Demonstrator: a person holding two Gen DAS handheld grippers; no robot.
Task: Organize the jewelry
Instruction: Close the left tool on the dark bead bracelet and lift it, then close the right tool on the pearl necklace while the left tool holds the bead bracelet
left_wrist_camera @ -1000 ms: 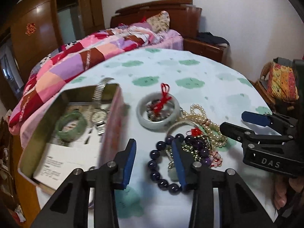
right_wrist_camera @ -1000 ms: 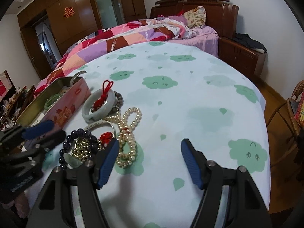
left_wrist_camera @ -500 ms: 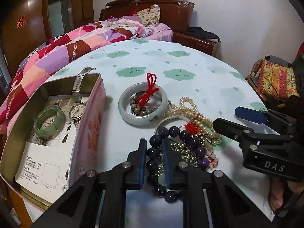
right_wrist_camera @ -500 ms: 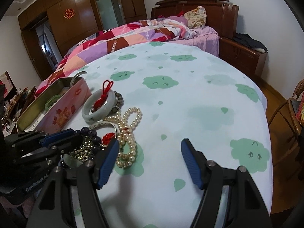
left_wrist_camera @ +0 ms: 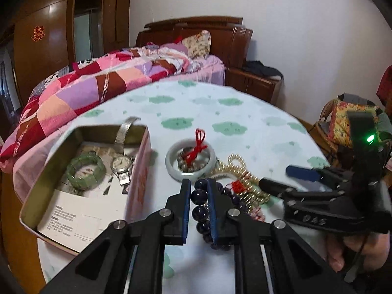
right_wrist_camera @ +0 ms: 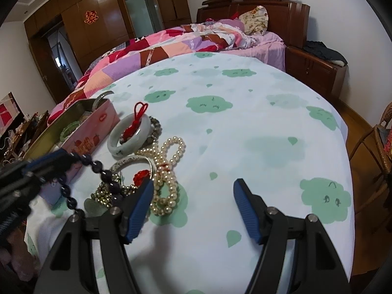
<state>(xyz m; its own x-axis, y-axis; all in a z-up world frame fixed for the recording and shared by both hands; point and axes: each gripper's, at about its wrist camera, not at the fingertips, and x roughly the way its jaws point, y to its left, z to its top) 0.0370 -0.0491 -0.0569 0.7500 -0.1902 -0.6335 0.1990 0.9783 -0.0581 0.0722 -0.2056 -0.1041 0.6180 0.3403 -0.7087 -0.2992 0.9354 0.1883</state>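
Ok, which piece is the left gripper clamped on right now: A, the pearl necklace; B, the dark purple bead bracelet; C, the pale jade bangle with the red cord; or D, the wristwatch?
B: the left gripper has its jaws closed on the dark purple bead bracelet, whose beads sit between the blue pads.

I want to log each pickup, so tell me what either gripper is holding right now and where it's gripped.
The left gripper is shut on the dark purple bead bracelet, pinching one stretch of its beads. The right gripper is open, holding nothing.
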